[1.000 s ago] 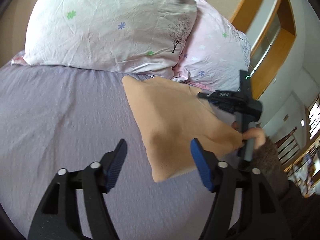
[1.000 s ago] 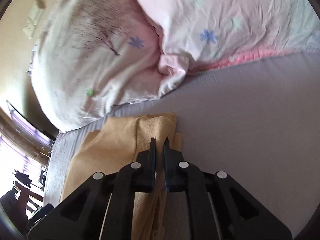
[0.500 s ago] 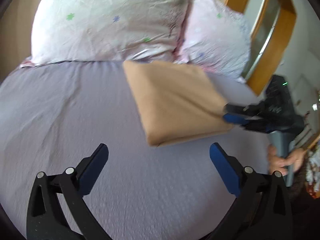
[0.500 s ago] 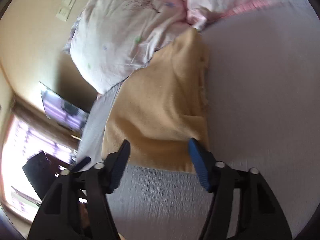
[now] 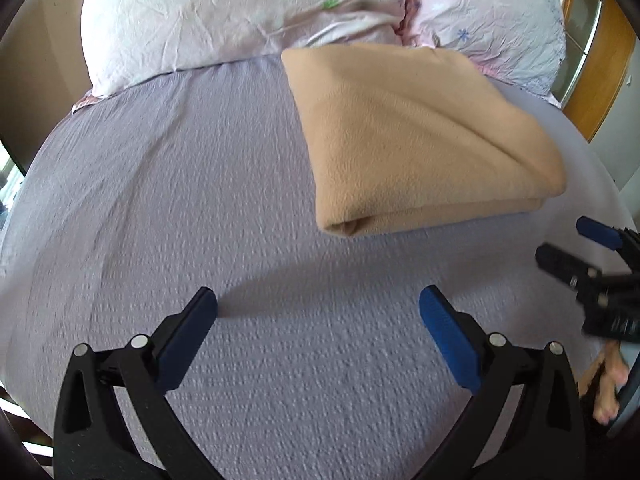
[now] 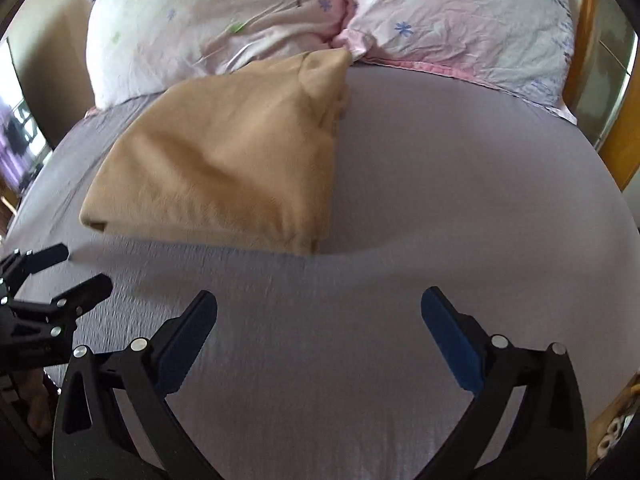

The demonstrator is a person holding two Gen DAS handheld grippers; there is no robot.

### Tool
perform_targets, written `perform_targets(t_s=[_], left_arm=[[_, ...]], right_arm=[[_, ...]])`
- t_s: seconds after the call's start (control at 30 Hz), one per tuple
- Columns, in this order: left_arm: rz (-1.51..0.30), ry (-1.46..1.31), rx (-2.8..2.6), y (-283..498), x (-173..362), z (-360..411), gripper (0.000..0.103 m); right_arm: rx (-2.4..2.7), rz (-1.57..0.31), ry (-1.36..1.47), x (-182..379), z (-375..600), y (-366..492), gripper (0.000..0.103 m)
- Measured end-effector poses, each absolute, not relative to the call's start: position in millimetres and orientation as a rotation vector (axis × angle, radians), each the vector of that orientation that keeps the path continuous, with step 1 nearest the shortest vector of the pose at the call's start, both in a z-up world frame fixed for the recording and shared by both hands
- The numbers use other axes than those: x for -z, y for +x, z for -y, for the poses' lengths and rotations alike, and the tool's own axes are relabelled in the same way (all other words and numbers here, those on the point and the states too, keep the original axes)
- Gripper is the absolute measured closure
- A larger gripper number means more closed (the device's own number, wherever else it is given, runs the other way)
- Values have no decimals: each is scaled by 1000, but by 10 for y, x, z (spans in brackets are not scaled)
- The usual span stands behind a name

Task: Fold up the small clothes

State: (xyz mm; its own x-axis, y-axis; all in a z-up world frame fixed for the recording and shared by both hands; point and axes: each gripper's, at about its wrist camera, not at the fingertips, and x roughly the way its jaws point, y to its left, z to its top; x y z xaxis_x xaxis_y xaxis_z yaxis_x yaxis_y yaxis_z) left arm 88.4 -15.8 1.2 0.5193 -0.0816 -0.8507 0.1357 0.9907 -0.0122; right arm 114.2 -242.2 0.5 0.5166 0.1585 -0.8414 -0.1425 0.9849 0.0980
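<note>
Bedroom in a home. Bed (image 5: pixel 168 184) with a textured lilac sheet fills both views, two crumpled floral pillows (image 5: pixel 240 12) (image 6: pixel 460 16) side by side at its head against a beige wall (image 5: pixel 44 44). Orange wooden frame (image 5: pixel 600 76) with a glass pane at the right edge, looks like a door or wardrobe; bright window (image 6: pixel 16 132) far left.

Left gripper (image 5: pixel 318 312) and right gripper (image 6: pixel 319 312), fingers spread.
</note>
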Motion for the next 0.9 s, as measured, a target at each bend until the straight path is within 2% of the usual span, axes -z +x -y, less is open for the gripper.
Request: perform_targets(t_s=[0.9], left_arm=[[-1033,76,94,899,-2,214,2]], right_arm=[[-125,-998,-14,52,2260,961,1]])
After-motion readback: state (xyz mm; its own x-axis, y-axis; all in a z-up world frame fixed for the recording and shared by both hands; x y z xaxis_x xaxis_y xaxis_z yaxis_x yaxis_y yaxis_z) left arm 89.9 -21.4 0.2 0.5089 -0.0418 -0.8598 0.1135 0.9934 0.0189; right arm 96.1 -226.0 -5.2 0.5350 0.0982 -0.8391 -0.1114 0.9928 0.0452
